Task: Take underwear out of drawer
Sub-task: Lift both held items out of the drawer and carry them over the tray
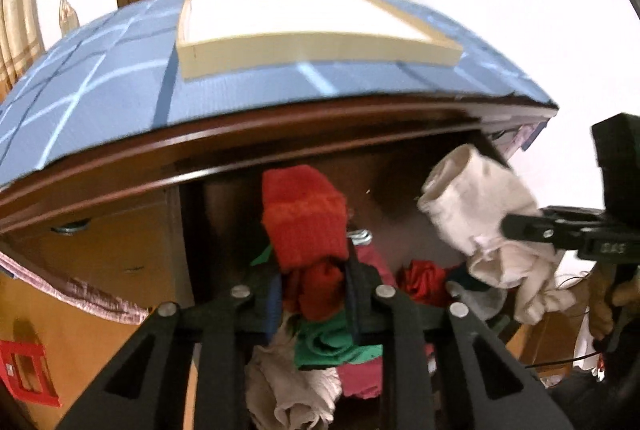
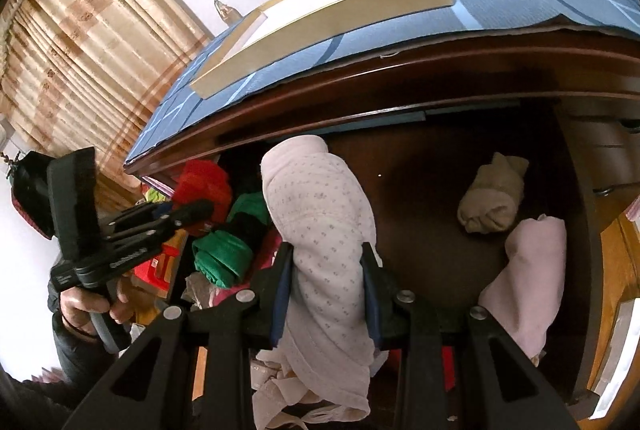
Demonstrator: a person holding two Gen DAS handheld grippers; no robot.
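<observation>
My left gripper is shut on a red knitted garment, which stands up from between its fingers over the open dark wood drawer. Below it lies a heap of green, pink and beige underwear. At the right, my right gripper pinches a whitish garment. In the right wrist view, the right gripper is shut on that pale dotted garment above the drawer. The left gripper holds the red garment at the left.
A beige roll and a pink garment lie on the drawer's right side, a green one on its left. A shallow cream tray sits on the blue checked cloth on top. A person's hand grips the left tool.
</observation>
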